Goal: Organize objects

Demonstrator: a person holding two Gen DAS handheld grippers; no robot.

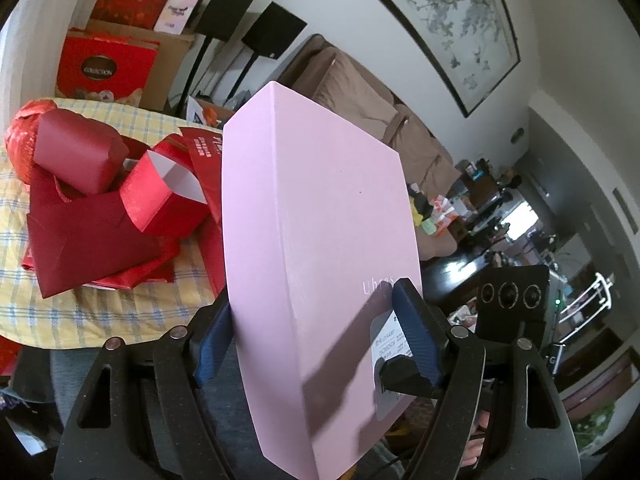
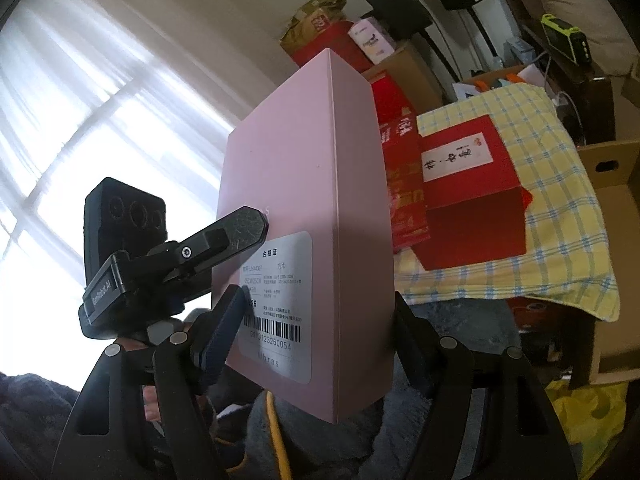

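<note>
A flat pink box is held up in the air, tilted, above the table edge. My left gripper is shut on its lower part, one blue pad on each broad face. The same pink box fills the right wrist view, barcode label toward me. My right gripper is shut on its lower end from the other side. The other gripper's finger and camera also press on the box there. Several red boxes and bags lie piled on the yellow checked tablecloth.
A red box with a white label lies on the checked cloth. A cardboard carton stands at the right. Red gift boxes, speakers on stands and a brown sofa are behind the table.
</note>
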